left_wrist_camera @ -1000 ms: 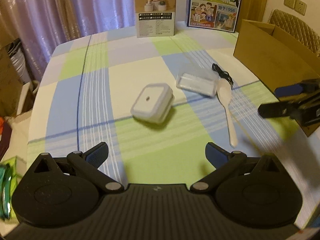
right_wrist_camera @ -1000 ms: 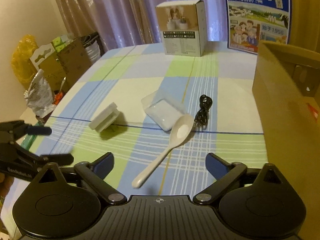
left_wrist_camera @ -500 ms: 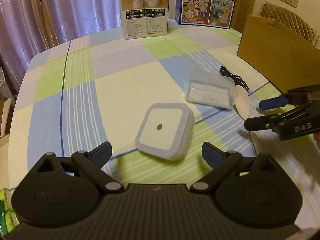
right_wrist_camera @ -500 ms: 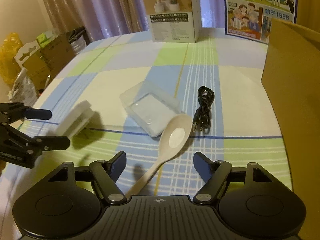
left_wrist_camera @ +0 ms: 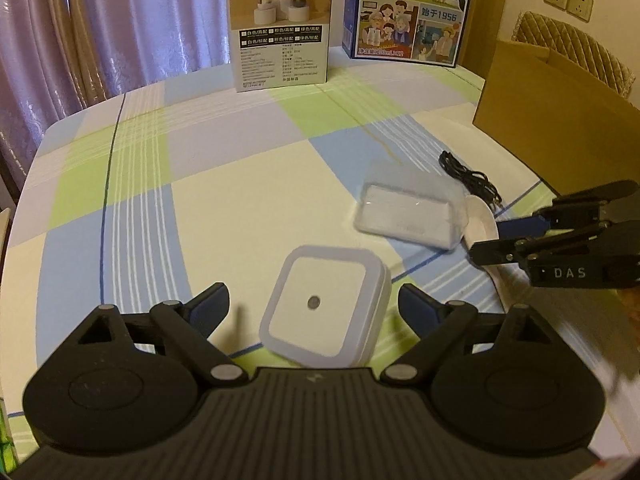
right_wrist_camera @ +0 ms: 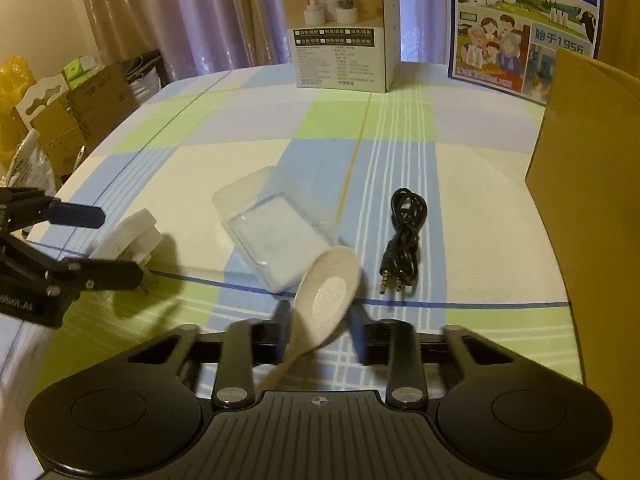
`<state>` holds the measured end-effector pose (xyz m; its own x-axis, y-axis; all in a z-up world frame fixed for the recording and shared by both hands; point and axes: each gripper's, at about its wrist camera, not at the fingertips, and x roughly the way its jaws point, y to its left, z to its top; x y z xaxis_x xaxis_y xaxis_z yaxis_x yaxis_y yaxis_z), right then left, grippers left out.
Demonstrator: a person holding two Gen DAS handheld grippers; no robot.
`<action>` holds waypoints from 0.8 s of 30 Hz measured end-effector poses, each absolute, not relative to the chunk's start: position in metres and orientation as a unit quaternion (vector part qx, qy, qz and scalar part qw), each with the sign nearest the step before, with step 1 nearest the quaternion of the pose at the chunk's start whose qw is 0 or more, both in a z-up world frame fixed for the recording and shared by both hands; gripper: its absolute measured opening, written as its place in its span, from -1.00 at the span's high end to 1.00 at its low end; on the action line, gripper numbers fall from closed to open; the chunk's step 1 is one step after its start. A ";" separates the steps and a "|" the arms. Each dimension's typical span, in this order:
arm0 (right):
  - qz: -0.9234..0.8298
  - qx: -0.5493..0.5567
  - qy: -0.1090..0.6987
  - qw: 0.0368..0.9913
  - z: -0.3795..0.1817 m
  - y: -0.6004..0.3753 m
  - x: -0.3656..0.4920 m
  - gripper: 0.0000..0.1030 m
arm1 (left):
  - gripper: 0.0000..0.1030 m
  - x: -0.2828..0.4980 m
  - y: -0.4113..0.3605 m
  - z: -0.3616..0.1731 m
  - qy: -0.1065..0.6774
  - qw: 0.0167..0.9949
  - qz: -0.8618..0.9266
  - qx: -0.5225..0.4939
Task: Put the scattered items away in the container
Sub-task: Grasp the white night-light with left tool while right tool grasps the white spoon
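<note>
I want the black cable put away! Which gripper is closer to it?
Right. The right gripper, closing on the spoon, is just beside the cable; the left gripper is further off, around the night light.

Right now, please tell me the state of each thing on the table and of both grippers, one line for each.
Left gripper: jaws closing around the night light, not touching yet.
Right gripper: closing on the spoon handle.
Night light: lying flat, face up.
Spoon: bowl tilted up, handle between the jaws.
Plastic case: closed, lying flat.
Cable: coiled, untouched.
Cardboard box: upright, top open.
</note>
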<state>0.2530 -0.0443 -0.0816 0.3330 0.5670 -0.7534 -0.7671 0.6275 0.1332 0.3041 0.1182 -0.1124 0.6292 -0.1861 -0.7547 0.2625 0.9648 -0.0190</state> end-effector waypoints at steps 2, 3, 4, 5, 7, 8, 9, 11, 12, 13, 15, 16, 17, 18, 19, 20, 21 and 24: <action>0.418 -0.125 0.406 0.803 -0.080 -0.048 0.254 0.86 | -0.59 0.307 0.117 -0.113 0.416 0.899 -0.125 0.047; 0.419 -0.127 0.407 0.801 -0.079 -0.051 0.254 0.89 | -0.55 0.308 0.116 -0.114 0.419 0.898 -0.126 0.046; 0.421 -0.129 0.408 0.800 -0.078 -0.053 0.254 0.95 | -0.45 0.309 0.116 -0.115 0.421 0.897 -0.127 0.046; 0.424 -0.129 0.408 0.798 -0.078 -0.055 0.253 0.98 | -0.39 0.308 0.114 -0.115 0.424 0.896 -0.127 0.047; 0.428 -0.128 0.411 0.795 -0.076 -0.060 0.251 1.00 | -0.25 0.306 0.111 -0.116 0.428 0.893 -0.127 0.054; 0.430 -0.128 0.412 0.793 -0.075 -0.063 0.250 1.00 | -0.23 0.304 0.109 -0.116 0.429 0.893 -0.126 0.057; 0.432 -0.127 0.415 0.791 -0.074 -0.065 0.249 1.00 | -0.20 0.302 0.107 -0.117 0.431 0.892 -0.125 0.059; 0.437 -0.129 0.420 0.785 -0.073 -0.070 0.245 1.00 | -0.03 0.295 0.103 -0.114 0.429 0.892 -0.122 0.067; 0.440 -0.131 0.422 0.782 -0.072 -0.073 0.242 1.00 | 0.08 0.291 0.101 -0.112 0.429 0.893 -0.119 0.070; 0.443 -0.135 0.423 0.779 -0.071 -0.076 0.240 1.00 | 0.17 0.286 0.099 -0.110 0.430 0.892 -0.118 0.070; 0.449 -0.139 0.429 0.772 -0.070 -0.083 0.236 1.00 | 0.22 0.274 0.094 -0.106 0.430 0.892 -0.122 0.069; 0.450 -0.140 0.431 0.769 -0.070 -0.087 0.234 1.00 | 0.22 0.267 0.091 -0.104 0.430 0.892 -0.125 0.070; 0.450 -0.144 0.431 0.769 -0.069 -0.091 0.232 1.00 | 0.22 0.260 0.088 -0.103 0.429 0.891 -0.127 0.073; 0.450 -0.149 0.430 0.768 -0.068 -0.095 0.229 1.00 | 0.23 0.253 0.084 -0.102 0.428 0.891 -0.128 0.078; 0.450 -0.153 0.430 0.768 -0.068 -0.099 0.227 1.00 | 0.24 0.247 0.081 -0.101 0.429 0.890 -0.129 0.080; 0.448 -0.156 0.431 0.768 -0.067 -0.104 0.226 1.00 | 0.24 0.240 0.078 -0.100 0.431 0.889 -0.130 0.081; 0.447 -0.157 0.432 0.768 -0.068 -0.107 0.224 1.00 | 0.24 0.233 0.075 -0.099 0.431 0.889 -0.132 0.080; 0.444 -0.159 0.435 0.767 -0.067 -0.115 0.222 1.00 | 0.18 0.219 0.068 -0.095 0.429 0.890 -0.134 0.078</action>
